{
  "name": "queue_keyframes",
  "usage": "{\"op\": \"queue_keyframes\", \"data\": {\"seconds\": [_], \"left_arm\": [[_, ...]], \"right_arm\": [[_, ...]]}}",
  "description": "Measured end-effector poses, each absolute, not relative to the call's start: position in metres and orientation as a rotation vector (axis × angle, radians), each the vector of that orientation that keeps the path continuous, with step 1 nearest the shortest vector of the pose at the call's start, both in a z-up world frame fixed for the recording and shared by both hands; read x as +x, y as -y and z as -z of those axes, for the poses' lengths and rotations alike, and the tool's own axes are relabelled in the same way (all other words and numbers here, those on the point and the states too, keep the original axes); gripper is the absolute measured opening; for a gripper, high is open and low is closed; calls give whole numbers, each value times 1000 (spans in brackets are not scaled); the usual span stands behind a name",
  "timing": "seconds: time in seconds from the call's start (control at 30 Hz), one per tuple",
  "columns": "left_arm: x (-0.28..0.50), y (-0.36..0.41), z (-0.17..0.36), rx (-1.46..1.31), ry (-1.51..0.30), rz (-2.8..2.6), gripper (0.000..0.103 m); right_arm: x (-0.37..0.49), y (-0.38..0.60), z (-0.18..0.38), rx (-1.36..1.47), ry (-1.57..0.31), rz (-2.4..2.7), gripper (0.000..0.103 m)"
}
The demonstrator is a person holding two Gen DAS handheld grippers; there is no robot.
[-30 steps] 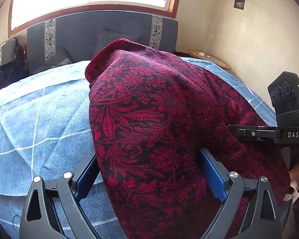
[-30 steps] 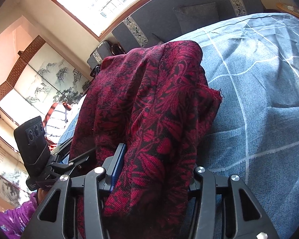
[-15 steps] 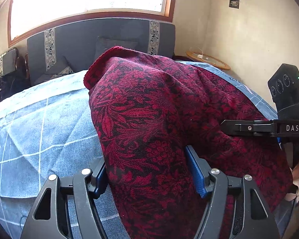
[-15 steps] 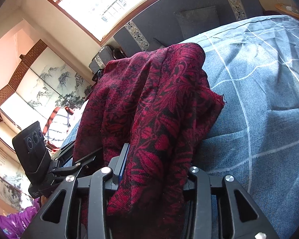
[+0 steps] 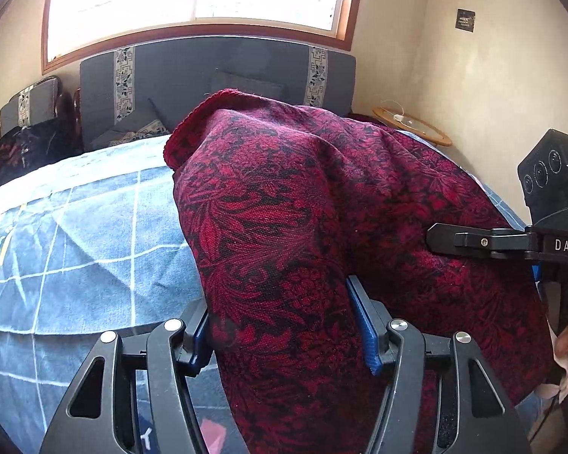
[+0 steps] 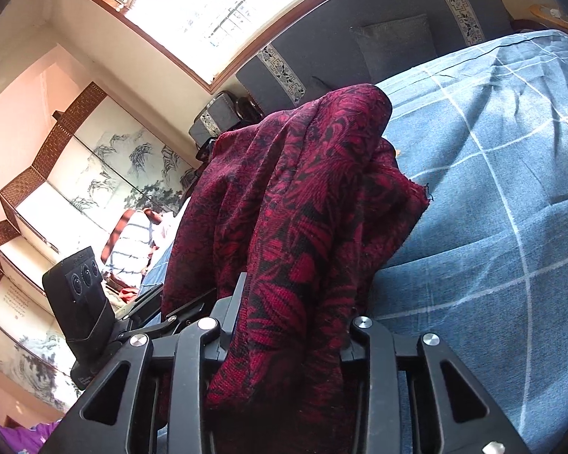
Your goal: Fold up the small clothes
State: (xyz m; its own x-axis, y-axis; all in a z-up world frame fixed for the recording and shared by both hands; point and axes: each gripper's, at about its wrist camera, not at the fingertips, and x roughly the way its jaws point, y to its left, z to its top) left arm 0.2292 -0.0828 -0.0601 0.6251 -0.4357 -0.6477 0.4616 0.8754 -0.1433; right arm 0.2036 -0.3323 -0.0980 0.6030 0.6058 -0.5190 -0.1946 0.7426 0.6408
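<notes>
The fold looks to be at an early or middle stage. The red-and-black patterned cloth point(image 5: 284, 227) hangs bunched and draped between the two tools, lifted above the bed's blue checked bedspread point(image 5: 75, 234) and not laid flat on it. The left tongs point(image 5: 280, 325) are clamped on one bunched part of the cloth, with the blue pads point(image 5: 363, 325) pressing into the fabric on both sides. The right tongs point(image 6: 287, 325) are likewise closed on another gathered part of it, the fabric spilling over and down between the fingers. No neat crease or stacked layer shows. Judging by this, what remains is to spread the cloth on the bed, bring the edges together, and smooth the fold.
</notes>
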Motion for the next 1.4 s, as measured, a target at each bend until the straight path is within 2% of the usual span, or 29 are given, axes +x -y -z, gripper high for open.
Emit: {"op": "queue_keyframes", "data": {"seconds": [0.63,1.4], "left_arm": [[134,-18,44,18,-724,395,61],[82,-38,55,-10,-721,365,61]], "right_arm": [[151,238,94,603,-810,-650,31],[111,219,99,572,-818,-689,31]]}}
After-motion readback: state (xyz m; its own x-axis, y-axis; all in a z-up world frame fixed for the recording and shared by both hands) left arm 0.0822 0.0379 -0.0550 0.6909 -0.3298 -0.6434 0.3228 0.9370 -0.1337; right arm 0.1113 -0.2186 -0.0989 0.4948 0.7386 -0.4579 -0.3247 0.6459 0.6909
